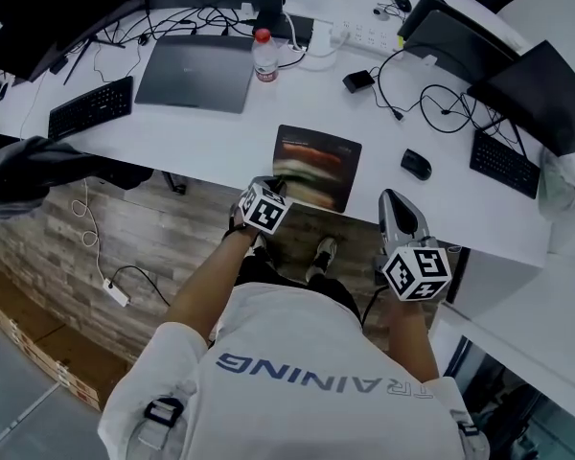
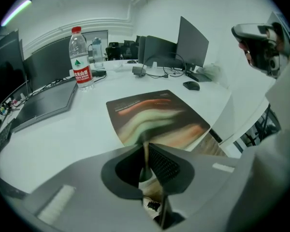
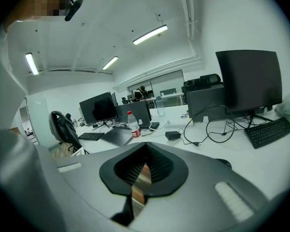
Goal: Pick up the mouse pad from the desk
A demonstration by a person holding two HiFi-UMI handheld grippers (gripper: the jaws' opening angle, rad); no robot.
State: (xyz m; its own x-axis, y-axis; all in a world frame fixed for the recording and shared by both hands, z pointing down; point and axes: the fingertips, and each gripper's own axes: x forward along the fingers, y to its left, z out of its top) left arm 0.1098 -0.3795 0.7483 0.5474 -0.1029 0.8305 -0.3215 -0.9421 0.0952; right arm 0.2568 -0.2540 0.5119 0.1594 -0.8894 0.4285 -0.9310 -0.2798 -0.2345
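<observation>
Left gripper (image 2: 146, 151) is clamped on the near edge of the dark, stripe-printed rectangular mouse pad (image 2: 157, 117) — the pad runs straight ahead; right gripper (image 3: 144, 172) — closed, empty — is farther.

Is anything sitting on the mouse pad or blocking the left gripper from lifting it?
Nothing visible does. The mouse pad is bare on top, its near edge pinched by the left gripper; the mouse lies apart beside it.

White desk (image 1: 220, 147): mouse pad (image 1: 316, 166), laptop (image 1: 196, 70), bottle (image 1: 264, 56)
</observation>
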